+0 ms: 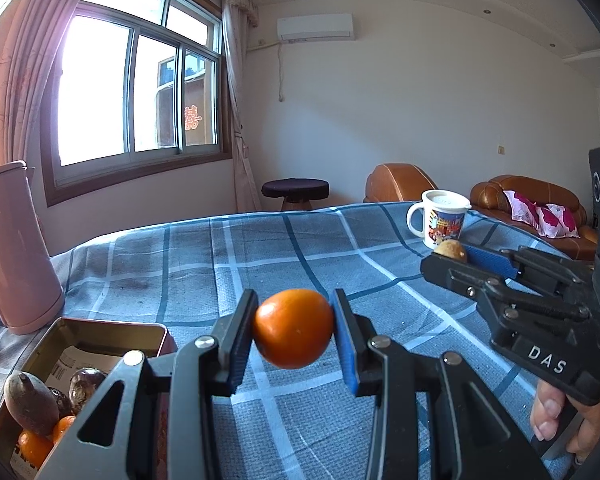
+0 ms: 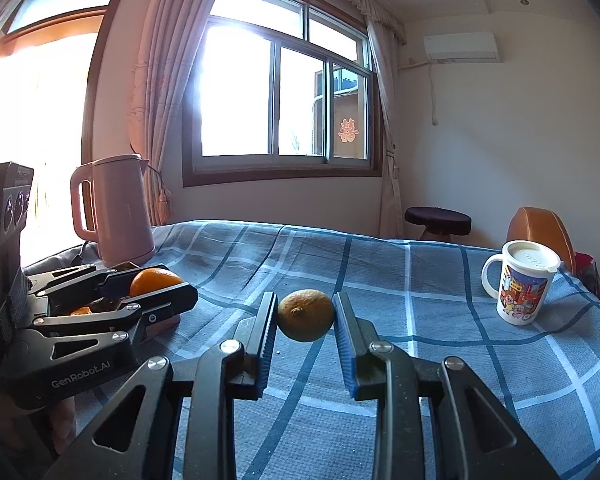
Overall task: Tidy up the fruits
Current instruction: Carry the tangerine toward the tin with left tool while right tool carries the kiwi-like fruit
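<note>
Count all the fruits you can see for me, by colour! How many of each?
Orange: 3, one in the left gripper, two in the tin.
Yellowish-brown: 1, in the right gripper.
Dark: 3, in the tin.
Total: 7 showing; the tin may hide more.

The tin (image 1: 100, 334) at 8 o'clock in the left wrist view is cut off by the picture's edge and partly hidden behind the left gripper (image 1: 294, 334), so its fruits (image 1: 32, 404) cannot be counted. At 4 o'clock only some fingers (image 1: 548, 412) of the right hand show. In the right wrist view, the sofa (image 2: 538, 232) at 3 o'clock sits mostly behind the mug (image 2: 520, 284).
</note>
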`<act>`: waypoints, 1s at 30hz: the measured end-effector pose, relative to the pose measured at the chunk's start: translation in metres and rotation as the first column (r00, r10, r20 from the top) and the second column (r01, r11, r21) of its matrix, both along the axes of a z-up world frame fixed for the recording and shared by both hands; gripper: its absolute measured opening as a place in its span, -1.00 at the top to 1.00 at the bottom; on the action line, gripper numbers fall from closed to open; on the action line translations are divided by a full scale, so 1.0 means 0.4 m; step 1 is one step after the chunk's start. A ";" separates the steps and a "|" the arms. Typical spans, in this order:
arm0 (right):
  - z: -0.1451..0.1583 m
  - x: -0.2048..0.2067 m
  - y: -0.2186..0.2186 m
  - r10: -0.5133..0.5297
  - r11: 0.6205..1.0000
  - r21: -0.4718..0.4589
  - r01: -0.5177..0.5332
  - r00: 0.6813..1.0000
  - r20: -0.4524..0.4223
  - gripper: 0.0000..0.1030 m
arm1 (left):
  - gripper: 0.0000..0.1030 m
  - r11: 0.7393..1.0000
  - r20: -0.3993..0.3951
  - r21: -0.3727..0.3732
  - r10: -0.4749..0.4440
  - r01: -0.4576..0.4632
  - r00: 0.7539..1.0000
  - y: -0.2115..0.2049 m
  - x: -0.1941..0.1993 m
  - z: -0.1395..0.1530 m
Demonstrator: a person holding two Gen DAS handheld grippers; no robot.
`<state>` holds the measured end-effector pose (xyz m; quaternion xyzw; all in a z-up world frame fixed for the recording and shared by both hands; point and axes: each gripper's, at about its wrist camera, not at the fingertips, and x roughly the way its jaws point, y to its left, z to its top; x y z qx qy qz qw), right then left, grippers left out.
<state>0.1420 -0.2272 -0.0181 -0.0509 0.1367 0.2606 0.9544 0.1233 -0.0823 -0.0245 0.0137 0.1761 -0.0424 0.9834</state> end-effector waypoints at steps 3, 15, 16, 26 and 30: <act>0.000 -0.005 0.003 0.001 1.000 -0.002 -0.001 1.000 0.003 0.42 | 0.25 1.000 0.002 -0.004 -0.002 0.002 1.000 0.004 -0.009 0.001; 0.000 -0.023 0.019 0.007 1.000 -0.012 -0.007 1.000 0.007 0.42 | 0.25 1.000 0.003 -0.013 -0.006 0.006 1.000 0.011 -0.033 0.002; -0.001 -0.026 0.022 0.009 1.000 -0.013 -0.009 1.000 0.006 0.42 | 0.25 1.000 0.006 -0.015 -0.005 0.005 1.000 0.014 -0.038 0.003; -0.002 -0.057 0.066 0.048 0.998 -0.028 -0.047 0.999 0.007 0.42 | 0.25 0.999 0.018 -0.032 0.000 0.000 1.000 0.040 -0.069 0.006; -0.003 -0.062 0.081 0.065 0.998 -0.028 -0.065 0.998 0.001 0.42 | 0.25 0.999 0.016 -0.035 0.009 -0.008 1.000 0.050 -0.077 0.005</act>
